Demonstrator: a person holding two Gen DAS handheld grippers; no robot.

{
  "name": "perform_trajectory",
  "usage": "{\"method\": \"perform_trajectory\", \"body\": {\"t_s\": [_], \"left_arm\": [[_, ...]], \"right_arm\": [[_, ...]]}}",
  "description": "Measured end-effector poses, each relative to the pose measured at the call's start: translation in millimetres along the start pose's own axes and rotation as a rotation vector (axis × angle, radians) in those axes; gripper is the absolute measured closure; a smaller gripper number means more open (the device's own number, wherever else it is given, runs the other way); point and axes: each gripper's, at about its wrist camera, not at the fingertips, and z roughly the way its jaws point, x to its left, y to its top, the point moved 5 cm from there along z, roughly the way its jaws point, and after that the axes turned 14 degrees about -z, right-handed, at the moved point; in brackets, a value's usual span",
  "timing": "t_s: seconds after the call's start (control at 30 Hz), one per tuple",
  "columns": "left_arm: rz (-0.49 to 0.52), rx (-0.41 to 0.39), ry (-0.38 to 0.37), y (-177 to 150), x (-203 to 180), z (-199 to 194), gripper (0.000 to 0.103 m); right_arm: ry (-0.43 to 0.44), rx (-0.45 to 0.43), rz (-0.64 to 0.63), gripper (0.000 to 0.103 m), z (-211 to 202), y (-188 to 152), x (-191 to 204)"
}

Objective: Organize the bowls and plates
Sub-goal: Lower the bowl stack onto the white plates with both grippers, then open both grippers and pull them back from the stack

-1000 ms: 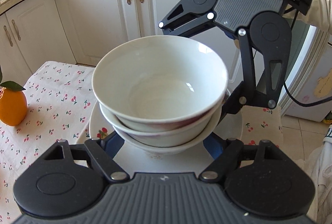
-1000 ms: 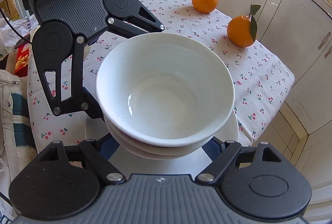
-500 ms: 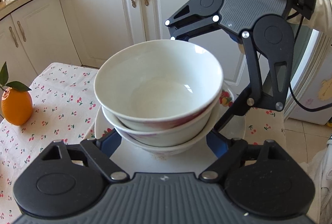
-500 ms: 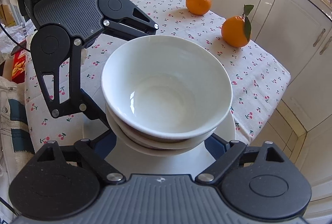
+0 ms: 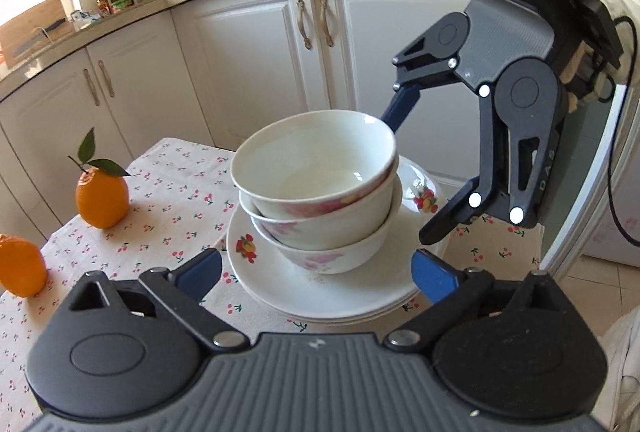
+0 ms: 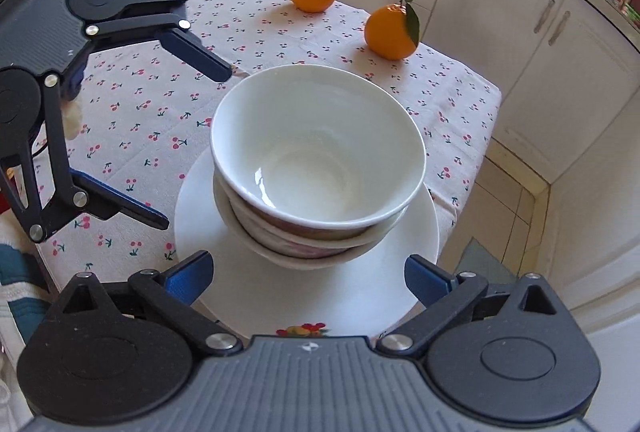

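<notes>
Three nested white bowls sit on a stack of white plates with fruit decals, near the edge of a table under a cherry-print tablecloth. The left gripper is at the stack's 6 o'clock and the right gripper faces it from 1 o'clock; both have their fingers spread, touching nothing. Two oranges rest at 9 o'clock. Stacking looks finished; the next move probably calls for drawing both grippers clear without nudging the tilted top bowl.
</notes>
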Motion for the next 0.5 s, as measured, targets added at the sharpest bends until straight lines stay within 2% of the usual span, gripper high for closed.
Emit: {"method": "perform_trajectory", "body": {"t_s": [0.13, 0.27, 0.43, 0.5], "left_arm": [[-0.078, -0.053, 0.063, -5, -1, -22, 0.001], [-0.198, -0.091, 0.129, -10, -2, -42, 0.001], [-0.395, -0.055, 0.253, -29, 0, -55, 0.001], [-0.449, -0.048, 0.314, -38, 0, -57, 0.001]], "right_arm": [[-0.082, 0.03, 0.075, 0.0, -12, -1, 14], [-0.164, 0.043, 0.243, 0.0, -20, -9, 23], [-0.304, 0.042, 0.421, 0.0, -25, -23, 42], [-0.313, 0.025, 0.514, 0.0, -26, -27, 49]]}}
